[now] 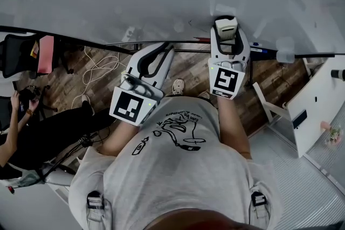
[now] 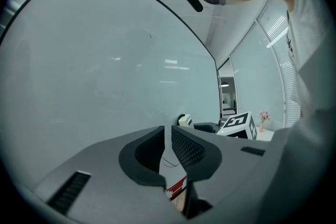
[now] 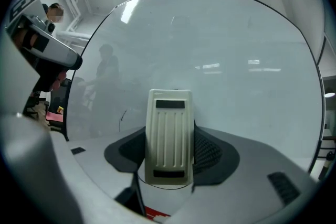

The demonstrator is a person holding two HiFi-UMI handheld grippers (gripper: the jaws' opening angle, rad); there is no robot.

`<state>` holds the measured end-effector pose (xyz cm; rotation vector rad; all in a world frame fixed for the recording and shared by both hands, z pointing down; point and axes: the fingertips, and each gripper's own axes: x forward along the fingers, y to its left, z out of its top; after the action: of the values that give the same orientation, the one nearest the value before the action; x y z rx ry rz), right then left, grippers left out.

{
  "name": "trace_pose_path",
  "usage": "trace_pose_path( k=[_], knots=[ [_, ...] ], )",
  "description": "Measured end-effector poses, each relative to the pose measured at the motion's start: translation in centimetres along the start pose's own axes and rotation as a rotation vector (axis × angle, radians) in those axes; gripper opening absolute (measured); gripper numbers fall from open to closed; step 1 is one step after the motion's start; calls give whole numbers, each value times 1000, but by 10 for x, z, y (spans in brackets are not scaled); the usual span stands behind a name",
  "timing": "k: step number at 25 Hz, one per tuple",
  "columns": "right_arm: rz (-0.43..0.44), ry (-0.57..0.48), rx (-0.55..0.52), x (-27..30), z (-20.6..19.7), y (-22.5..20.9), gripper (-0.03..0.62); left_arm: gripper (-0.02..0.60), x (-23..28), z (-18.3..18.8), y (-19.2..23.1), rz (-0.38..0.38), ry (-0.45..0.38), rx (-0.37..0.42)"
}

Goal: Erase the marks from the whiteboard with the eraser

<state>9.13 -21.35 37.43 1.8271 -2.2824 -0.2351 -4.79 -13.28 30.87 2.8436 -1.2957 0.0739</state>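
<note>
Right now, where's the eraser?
The eraser is clamped in the right gripper, tip toward the whiteboard; in the head view, upper right of centre.

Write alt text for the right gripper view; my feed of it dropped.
The right gripper clamps a cream, ribbed eraser upright between its jaws, facing the whiteboard. A faint curved dark mark sits on the board just left of the eraser.

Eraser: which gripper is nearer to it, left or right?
Right. The right gripper is shut on the eraser; the left gripper, shut and empty, is apart from it, to its left.
</note>
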Motion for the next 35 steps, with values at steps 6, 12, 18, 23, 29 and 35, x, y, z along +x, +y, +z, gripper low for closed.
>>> trace_pose_path(
  k=[6, 12, 18, 23, 29, 35],
  knots=[
    [68, 4, -78, 8, -3, 50, 256, 55, -9, -3, 7, 14, 13, -2],
    [110, 40, -178, 16, -20, 79, 256, 55, -8, -5, 6, 29, 19, 4],
    [187, 80, -316, 23, -31, 136, 256, 55, -23, -6, 15, 36, 21, 2],
    [190, 82, -405, 24, -39, 141, 256, 55, -25, -2, 12, 39, 12, 5],
    [199, 83, -353, 22, -35, 131, 256, 55, -28, -4, 11, 45, 13, 6],
    [157, 88, -257, 16, -29, 94, 256, 55, -24, -1, 5, 36, 8, 3]
  ],
)
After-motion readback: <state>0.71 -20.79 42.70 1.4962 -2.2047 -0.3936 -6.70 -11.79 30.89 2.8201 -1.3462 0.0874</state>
